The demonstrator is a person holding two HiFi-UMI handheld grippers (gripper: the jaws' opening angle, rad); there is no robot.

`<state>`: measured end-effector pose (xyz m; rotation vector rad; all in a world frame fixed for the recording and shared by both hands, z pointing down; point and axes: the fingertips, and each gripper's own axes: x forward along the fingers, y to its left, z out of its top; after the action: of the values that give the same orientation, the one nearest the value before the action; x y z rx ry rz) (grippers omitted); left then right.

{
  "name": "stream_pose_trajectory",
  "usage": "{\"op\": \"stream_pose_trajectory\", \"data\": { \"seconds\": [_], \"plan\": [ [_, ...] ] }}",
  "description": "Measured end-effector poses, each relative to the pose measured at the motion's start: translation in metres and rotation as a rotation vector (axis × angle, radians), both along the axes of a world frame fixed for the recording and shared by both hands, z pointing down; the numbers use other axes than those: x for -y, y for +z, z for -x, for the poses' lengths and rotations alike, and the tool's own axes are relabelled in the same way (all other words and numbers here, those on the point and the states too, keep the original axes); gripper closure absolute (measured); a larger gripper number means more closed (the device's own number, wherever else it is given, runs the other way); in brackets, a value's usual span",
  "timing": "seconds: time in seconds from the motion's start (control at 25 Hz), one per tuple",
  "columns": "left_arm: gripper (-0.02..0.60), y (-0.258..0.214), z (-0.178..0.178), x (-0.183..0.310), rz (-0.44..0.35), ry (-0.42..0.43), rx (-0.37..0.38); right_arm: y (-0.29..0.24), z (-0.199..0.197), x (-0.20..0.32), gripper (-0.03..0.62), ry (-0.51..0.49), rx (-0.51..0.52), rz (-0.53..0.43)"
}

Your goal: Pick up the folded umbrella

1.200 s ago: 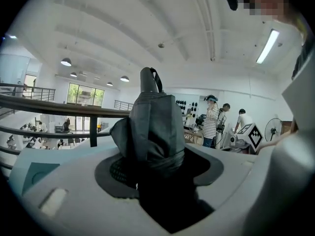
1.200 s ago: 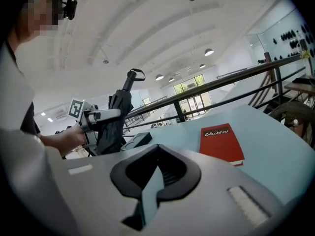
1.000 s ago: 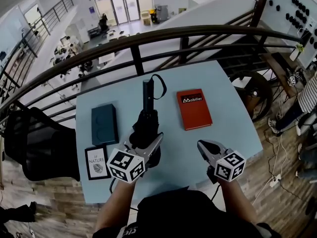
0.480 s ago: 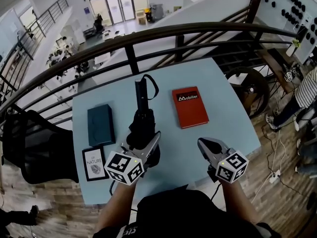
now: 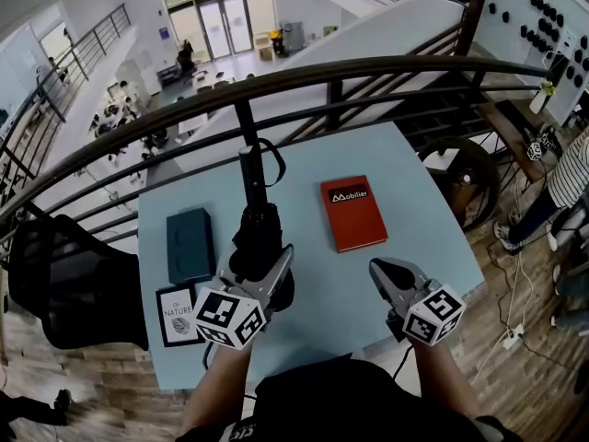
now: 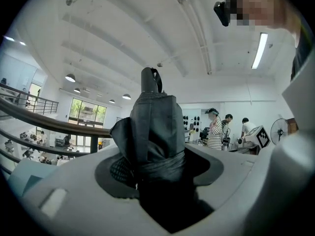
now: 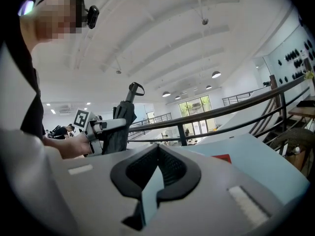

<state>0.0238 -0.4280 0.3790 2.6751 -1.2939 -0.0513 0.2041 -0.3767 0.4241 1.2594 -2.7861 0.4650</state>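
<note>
The folded black umbrella (image 5: 258,233) is held off the blue table (image 5: 317,288), its handle and wrist loop (image 5: 248,164) pointing away from me toward the railing. My left gripper (image 5: 276,263) is shut on its bundled canopy end. In the left gripper view the dark fabric (image 6: 152,127) fills the space between the jaws of the left gripper (image 6: 157,168). My right gripper (image 5: 385,273) hovers to the right over the table's front, jaw tips together, nothing in it. The right gripper view shows its own jaws (image 7: 157,154) closed and the umbrella (image 7: 120,124) at left.
A red book (image 5: 354,213) lies right of the umbrella. A dark teal box (image 5: 190,245) and a framed card (image 5: 177,316) lie on the left. A black metal railing (image 5: 331,72) runs behind the table. A black chair (image 5: 64,274) stands left; people stand far right.
Both grippers have risen. The umbrella went up with the left gripper, its handle end now higher against the railing. The book, box and card have not moved.
</note>
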Motion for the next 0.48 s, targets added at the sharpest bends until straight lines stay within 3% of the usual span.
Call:
{"op": "stream_pose_trajectory", "data": {
  "seconds": [0.48],
  "plan": [
    [0.307, 0.005, 0.012, 0.001, 0.0, -0.059, 0.008, -0.036, -0.004, 0.005, 0.595, -0.002, 0.034, -0.144]
  ]
}}
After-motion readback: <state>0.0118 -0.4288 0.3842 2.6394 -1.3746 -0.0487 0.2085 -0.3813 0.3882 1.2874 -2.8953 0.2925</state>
